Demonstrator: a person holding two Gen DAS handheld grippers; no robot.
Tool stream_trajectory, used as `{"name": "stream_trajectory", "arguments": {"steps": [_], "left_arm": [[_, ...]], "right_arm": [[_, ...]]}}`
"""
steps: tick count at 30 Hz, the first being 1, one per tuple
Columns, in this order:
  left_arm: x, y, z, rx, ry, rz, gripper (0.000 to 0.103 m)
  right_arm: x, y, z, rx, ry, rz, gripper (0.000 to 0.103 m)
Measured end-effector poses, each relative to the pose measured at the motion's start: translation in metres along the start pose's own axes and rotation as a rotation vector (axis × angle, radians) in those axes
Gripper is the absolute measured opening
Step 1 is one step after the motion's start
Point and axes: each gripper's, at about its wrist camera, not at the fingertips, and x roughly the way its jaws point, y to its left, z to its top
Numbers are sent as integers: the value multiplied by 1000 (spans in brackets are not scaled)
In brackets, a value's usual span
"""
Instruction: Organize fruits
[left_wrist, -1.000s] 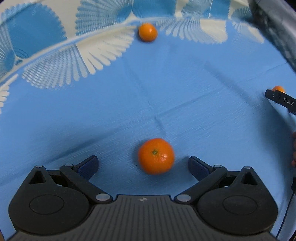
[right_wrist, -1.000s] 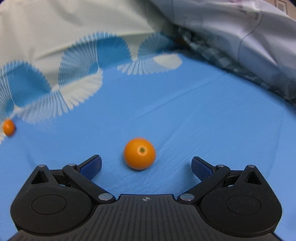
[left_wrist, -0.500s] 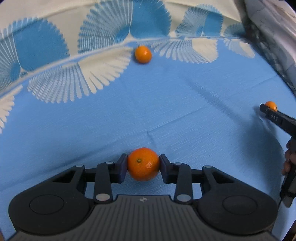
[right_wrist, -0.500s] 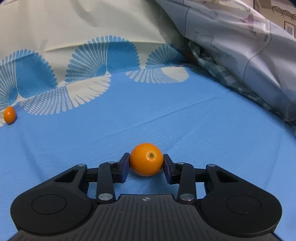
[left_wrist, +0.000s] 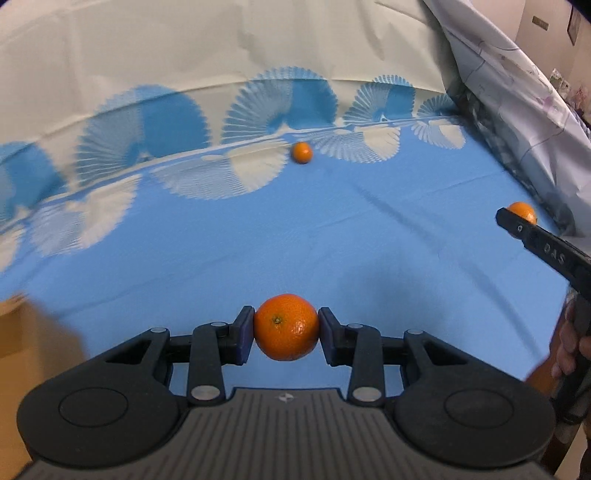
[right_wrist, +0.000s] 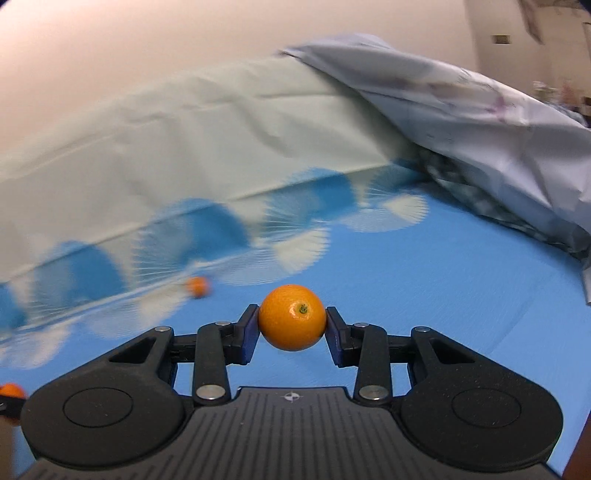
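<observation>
Left gripper (left_wrist: 286, 329), seen from its own wrist camera: two black fingers with blue pads (left_wrist: 245, 334) pressed against either side of a dimpled mandarin (left_wrist: 286, 327), stem end facing the lens. Held clear above a blue cloth (left_wrist: 332, 240) (a faint shadow on the fabric beneath).

Further out on the cloth, a third small mandarin (left_wrist: 302, 152) lying alone at the border where the plain blue gives way to white and blue fan shapes. Beyond that, pale cream fabric rising behind. At the lower left edge, a blurred tan surface, too indistinct to name. Far right, a grey-white crumpled bedcover (left_wrist: 517, 92).

Right gripper (right_wrist: 291, 319), in its own view: black fingers likewise clamped on a smooth orange fruit (right_wrist: 291, 318), green stem nub turned toward the camera, lifted over the same blue cloth. Also visible at the right edge of the left view, a black finger marked "DAS" with the orange fruit peeking over its tip, and part of the hand (left_wrist: 570, 347) gripping the handle below.

Background in the right view streaked with motion blur.
</observation>
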Motion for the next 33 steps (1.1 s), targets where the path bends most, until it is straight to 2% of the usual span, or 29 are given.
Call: {"name": "stream_trajectory", "arguments": {"steps": [10, 13, 16, 21, 25, 29, 33], "left_arm": [[-163, 71, -104, -90, -45, 141, 41], [-199, 88, -140, -118, -47, 182, 41], [-229, 105, -179, -156, -47, 203, 41], [-268, 128, -238, -199, -48, 259, 41], [-290, 140, -275, -250, -53, 263, 41], [-302, 145, -300, -286, -68, 262, 41], [-308, 150, -313, -320, -74, 236, 41]], "right_arm": [[-157, 127, -39, -94, 65, 323, 39], [-197, 165, -54, -151, 100, 430, 39], [-232, 197, -66, -198, 123, 498, 39], [-283, 237, -90, -271, 143, 560, 39], [-309, 259, -108, -307, 182, 582, 39], [-323, 275, -117, -358, 194, 587, 39], [-338, 285, -117, -400, 165, 585, 39]]}}
